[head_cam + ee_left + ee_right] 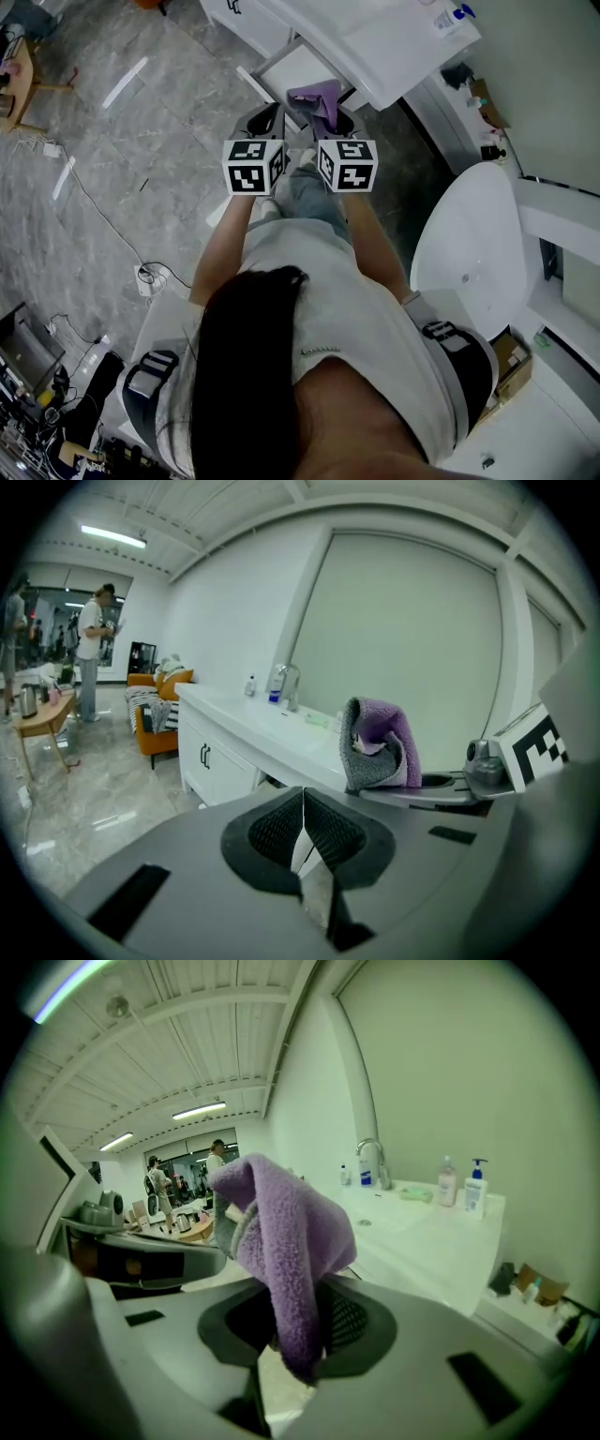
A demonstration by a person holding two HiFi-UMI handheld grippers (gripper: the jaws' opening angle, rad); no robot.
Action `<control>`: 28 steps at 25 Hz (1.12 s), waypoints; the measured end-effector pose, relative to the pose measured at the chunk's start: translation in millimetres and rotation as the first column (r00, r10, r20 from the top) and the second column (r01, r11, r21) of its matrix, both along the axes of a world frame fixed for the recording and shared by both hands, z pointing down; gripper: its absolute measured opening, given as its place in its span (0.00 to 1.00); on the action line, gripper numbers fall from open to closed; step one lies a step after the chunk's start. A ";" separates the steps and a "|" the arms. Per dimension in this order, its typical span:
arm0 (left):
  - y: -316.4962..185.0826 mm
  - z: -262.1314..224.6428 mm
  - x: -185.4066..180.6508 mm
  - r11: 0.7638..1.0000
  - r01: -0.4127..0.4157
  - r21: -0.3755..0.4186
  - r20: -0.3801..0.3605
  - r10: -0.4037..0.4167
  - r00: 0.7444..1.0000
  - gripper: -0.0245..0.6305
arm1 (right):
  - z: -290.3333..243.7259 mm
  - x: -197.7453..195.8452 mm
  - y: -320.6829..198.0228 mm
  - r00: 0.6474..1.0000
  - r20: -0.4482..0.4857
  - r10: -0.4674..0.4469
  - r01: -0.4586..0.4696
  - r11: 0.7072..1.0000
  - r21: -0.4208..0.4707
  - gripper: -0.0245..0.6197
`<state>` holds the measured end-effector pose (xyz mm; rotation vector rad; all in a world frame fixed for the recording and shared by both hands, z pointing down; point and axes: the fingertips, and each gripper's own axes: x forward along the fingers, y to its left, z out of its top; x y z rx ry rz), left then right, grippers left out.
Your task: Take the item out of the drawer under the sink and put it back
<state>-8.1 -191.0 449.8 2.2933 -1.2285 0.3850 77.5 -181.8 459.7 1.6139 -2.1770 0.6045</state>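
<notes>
Now the right gripper (298,1330) pinches the cloth (286,1232) between its jaws, the bulk bunched above them. The left gripper (303,836) has its jaws pressed together, empty, the cloth just right of them. Beyond both, the drawer (298,64) is open.

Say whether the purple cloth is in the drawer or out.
Out. The right gripper has its jaws clamped on the purple cloth, holding it in the air near the sink counter.
</notes>
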 end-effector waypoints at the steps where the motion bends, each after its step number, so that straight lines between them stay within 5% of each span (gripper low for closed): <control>1: -2.9 4.2 -0.6 1.000 0.015 -0.010 0.005 -0.014 1.000 0.04 | 3.2 -0.1 -4.5 1.000 -0.001 -0.008 0.008 1.000 -0.005 0.20; 17: -46.6 67.4 8.3 0.985 0.128 -0.117 0.060 -0.122 0.991 0.04 | 66.7 -8.3 -66.3 0.993 -0.047 -0.111 0.107 0.992 -0.073 0.20; 28: -73.3 117.2 11.7 0.961 0.198 -0.194 0.050 -0.192 0.980 0.04 | 130.4 1.8 -99.9 0.995 -0.029 -0.093 0.086 0.979 -0.185 0.20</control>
